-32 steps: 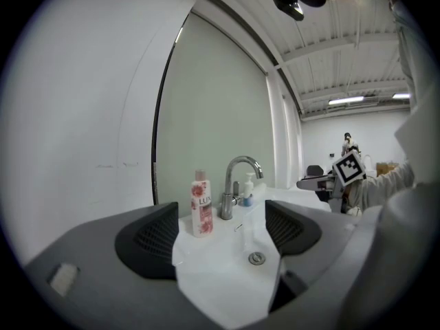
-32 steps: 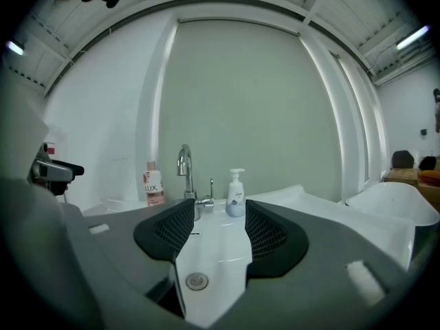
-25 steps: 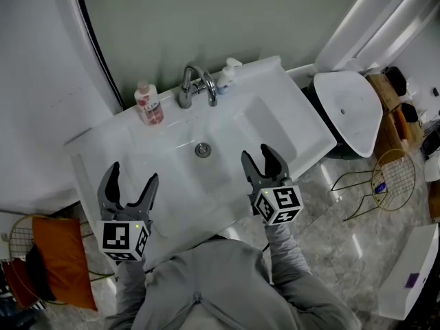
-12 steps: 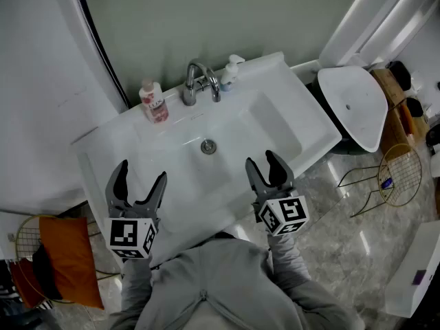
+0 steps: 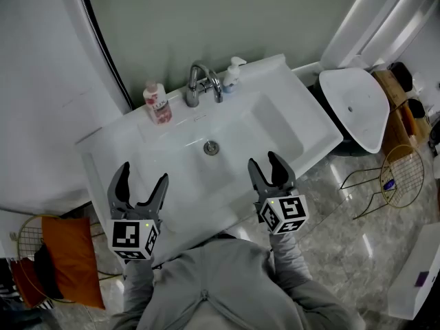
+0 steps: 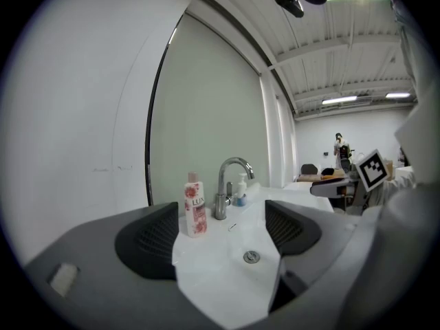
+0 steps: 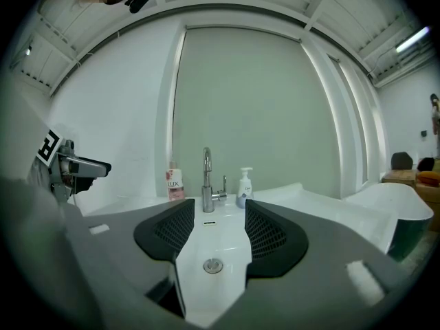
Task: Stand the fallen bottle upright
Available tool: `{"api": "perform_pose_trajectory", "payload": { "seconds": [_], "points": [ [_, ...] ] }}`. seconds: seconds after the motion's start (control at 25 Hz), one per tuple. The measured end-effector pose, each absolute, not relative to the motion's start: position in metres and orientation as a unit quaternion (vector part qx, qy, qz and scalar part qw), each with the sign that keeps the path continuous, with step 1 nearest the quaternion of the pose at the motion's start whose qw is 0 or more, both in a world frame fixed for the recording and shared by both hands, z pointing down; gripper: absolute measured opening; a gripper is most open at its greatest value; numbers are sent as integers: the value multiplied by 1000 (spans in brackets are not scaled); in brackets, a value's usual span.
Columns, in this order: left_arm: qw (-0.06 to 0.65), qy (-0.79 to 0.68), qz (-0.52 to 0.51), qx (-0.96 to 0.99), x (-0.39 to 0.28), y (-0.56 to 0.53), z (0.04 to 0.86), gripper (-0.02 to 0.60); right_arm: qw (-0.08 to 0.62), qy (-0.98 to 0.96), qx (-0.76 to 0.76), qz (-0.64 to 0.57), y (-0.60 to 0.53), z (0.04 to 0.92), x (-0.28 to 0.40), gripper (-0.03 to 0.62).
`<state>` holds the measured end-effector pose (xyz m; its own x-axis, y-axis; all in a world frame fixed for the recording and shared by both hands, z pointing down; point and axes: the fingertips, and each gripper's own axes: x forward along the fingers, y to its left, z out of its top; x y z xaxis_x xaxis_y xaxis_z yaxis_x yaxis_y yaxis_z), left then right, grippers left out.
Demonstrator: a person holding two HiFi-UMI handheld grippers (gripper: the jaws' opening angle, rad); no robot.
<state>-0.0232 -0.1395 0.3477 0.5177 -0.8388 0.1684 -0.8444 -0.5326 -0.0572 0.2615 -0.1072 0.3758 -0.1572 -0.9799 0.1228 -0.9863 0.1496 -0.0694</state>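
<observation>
A pink-labelled bottle (image 5: 158, 104) stands upright on the back left ledge of the white sink (image 5: 295, 98), left of the chrome faucet (image 5: 203, 82). The left gripper view shows the bottle (image 6: 194, 208) ahead and upright; in the right gripper view the same bottle (image 7: 174, 183) is far off. My left gripper (image 5: 143, 174) hovers over the sink's front left with its jaws wide apart and empty. My right gripper (image 5: 265, 161) hovers over the front right of the basin, jaws narrowly apart with nothing between them. Both are well short of the bottle.
A white-and-blue pump dispenser (image 5: 232, 74) stands right of the faucet. The drain (image 5: 211, 147) lies mid-basin. A white toilet (image 5: 354, 105) and a wire stand (image 5: 395, 174) are to the right. An orange cushion (image 5: 65, 260) sits in a wire basket at lower left.
The right gripper has drawn back a little toward the sink's front edge. The head view has shifted slightly. The bottle and the left gripper stay as they were.
</observation>
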Motion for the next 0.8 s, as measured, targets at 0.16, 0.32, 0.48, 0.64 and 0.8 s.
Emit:
{"api": "perform_pose_trajectory", "payload": {
  "seconds": [0.16, 0.32, 0.48, 0.64, 0.8],
  "points": [
    [15, -487, 86, 869, -26, -137, 346, 431, 22, -759, 647, 65, -108, 373, 261, 230],
    [14, -489, 84, 868, -28, -136, 345, 431, 21, -760, 647, 65, -108, 372, 260, 230],
    [13, -490, 83, 868, -29, -135, 344, 430, 21, -759, 647, 66, -108, 371, 260, 230],
    [12, -490, 82, 868, -29, -134, 343, 431, 24, -760, 646, 70, -106, 374, 259, 230],
    [14, -490, 81, 868, -31, -132, 342, 430, 28, -762, 642, 74, -104, 375, 255, 230]
  ]
}}
